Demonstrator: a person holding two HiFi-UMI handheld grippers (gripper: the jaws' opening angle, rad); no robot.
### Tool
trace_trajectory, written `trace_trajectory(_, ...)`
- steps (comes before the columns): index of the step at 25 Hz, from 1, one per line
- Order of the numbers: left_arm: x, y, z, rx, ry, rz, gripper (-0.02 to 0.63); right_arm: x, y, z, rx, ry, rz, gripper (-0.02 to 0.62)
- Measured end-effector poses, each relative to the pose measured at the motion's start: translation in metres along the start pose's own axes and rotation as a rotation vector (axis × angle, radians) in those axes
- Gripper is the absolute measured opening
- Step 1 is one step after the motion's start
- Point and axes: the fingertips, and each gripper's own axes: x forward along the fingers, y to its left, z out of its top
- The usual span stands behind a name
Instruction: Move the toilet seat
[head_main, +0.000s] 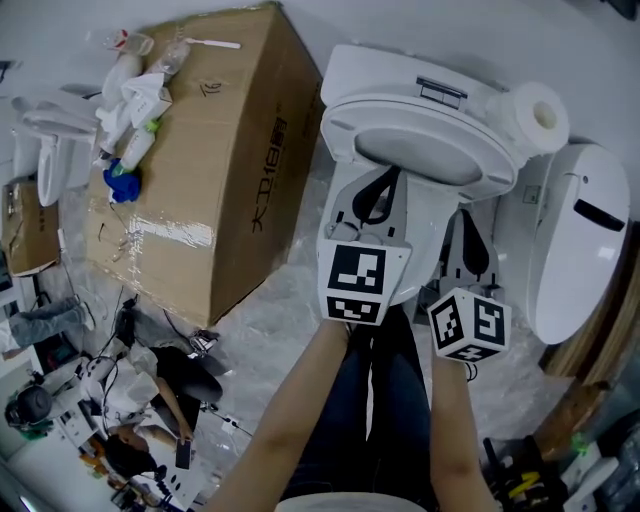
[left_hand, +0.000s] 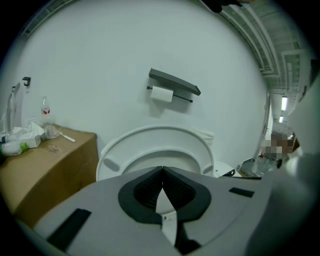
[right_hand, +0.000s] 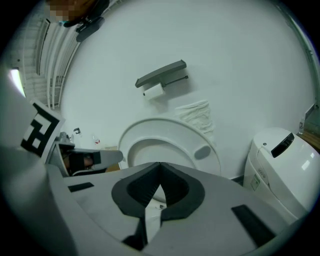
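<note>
The white toilet seat (head_main: 420, 140) stands raised over the bowl. In the left gripper view the toilet seat (left_hand: 155, 137) shows its underside with oval bumpers, and it does the same (right_hand: 167, 127) in the right gripper view. My left gripper (head_main: 390, 178) points at the front of the bowl just under the seat's rim, jaws shut with nothing between them (left_hand: 162, 170). My right gripper (head_main: 463, 215) is lower and to the right, a little short of the bowl, also shut and empty (right_hand: 160, 176). Neither gripper touches the seat.
A large cardboard box (head_main: 230, 170) with bottles and tissue on top stands to the toilet's left. A toilet roll (head_main: 540, 115) sits on the tank. Another white toilet unit (head_main: 585, 240) stands at the right. A paper holder (left_hand: 172, 87) hangs on the wall above.
</note>
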Motion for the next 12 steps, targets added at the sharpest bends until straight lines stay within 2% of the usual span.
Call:
trace_trajectory(6, -0.035, -0.002, -0.037, -0.069, 0.032, 0.025, 0.015, -0.012, 0.009, -0.007, -0.034, 0.019, 0.026, 0.015)
trace_trajectory(12, -0.057, -0.011, -0.046, -0.021, 0.036, 0.043, 0.014, -0.028, 0.018, -0.014, -0.049, 0.022, 0.04, 0.015)
